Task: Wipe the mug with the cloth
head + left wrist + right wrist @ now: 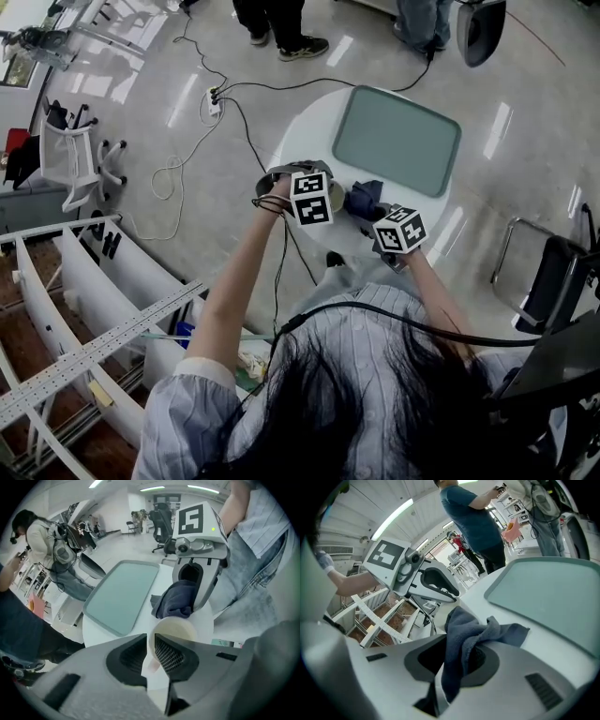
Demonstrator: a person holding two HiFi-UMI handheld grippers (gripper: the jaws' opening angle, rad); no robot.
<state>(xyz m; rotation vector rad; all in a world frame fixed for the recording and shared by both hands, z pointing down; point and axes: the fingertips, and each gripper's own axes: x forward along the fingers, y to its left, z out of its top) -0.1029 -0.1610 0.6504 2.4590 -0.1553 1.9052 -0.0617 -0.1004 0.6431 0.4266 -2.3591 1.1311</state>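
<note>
Left gripper (151, 644): I am pinching the cream mug (174, 629) by its near side, with a thin strip of it sandwiched between my two pads (wall or handle, I cannot tell which). The mug is sitting with its mouth open toward my camera. Right gripper (461, 642): I am clamping the dark blue cloth (465, 629), jaws closed on a fold of it. One tail is hanging down between the fingers and the rest is bunching out in front. In the left gripper view the cloth is hanging from my right jaws directly at the mug's far rim and overlapping it there. Whether cloth and rim are actually touching is not clear from here. Both grippers are working over the near edge of the round white table (311, 133), marker cubes close together, with mug and cloth between them. A grey-green tray (397, 139) is lying on the far half of the table, near the cloth but apart from it. Cables are trailing across the floor past the table's left edge, and someone in dark shoes (303, 47) is standing beyond its far edge.
</note>
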